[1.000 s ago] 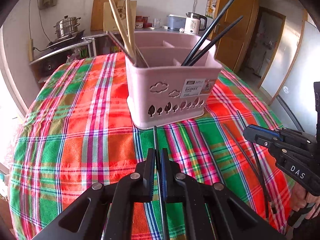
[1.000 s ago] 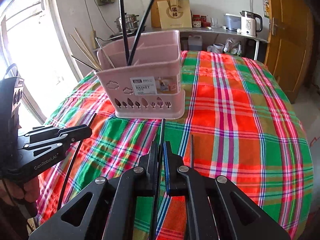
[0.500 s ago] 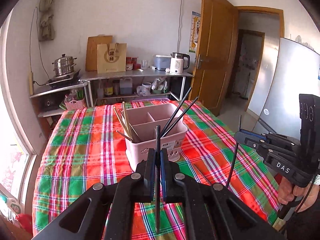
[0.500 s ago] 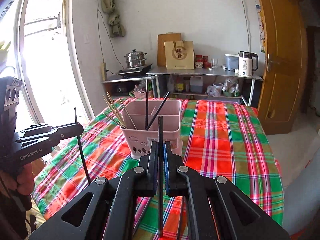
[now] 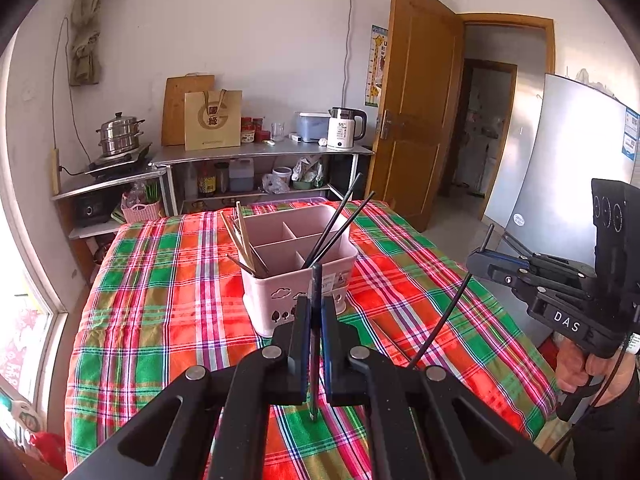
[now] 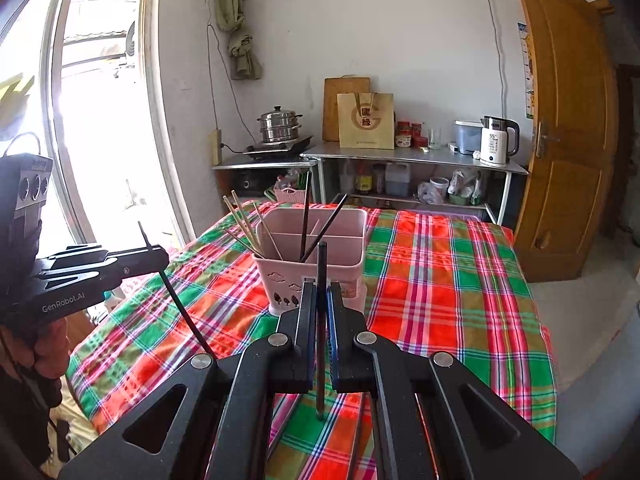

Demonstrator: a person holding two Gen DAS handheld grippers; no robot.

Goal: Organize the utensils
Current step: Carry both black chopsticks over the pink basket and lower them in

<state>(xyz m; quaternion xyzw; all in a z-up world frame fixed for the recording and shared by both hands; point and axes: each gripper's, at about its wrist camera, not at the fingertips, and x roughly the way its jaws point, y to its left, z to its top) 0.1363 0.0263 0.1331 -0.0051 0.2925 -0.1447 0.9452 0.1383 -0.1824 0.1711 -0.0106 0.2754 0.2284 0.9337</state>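
A pink divided utensil basket (image 5: 296, 280) stands on the plaid table; it also shows in the right wrist view (image 6: 312, 268). It holds wooden chopsticks (image 5: 242, 236) at its left and two black chopsticks (image 5: 340, 220) at its right. My left gripper (image 5: 315, 312) is shut on a black chopstick (image 5: 316, 280), held upright above the table in front of the basket. My right gripper (image 6: 320, 304) is shut on another black chopstick (image 6: 321, 264), also upright. Each gripper shows in the other's view, the right (image 5: 480, 260) and the left (image 6: 160, 256).
The plaid tablecloth (image 5: 160, 280) covers the whole table, with edges at left and right. Behind it stand a metal shelf (image 5: 260, 156) with a kettle, a paper bag and a steamer pot. A wooden door (image 5: 416, 120) is at the right, a window at the left.
Both grippers have lifted their black chopsticks off the table and pulled back and up from the basket; the chopsticks now stand upright in the jaws.
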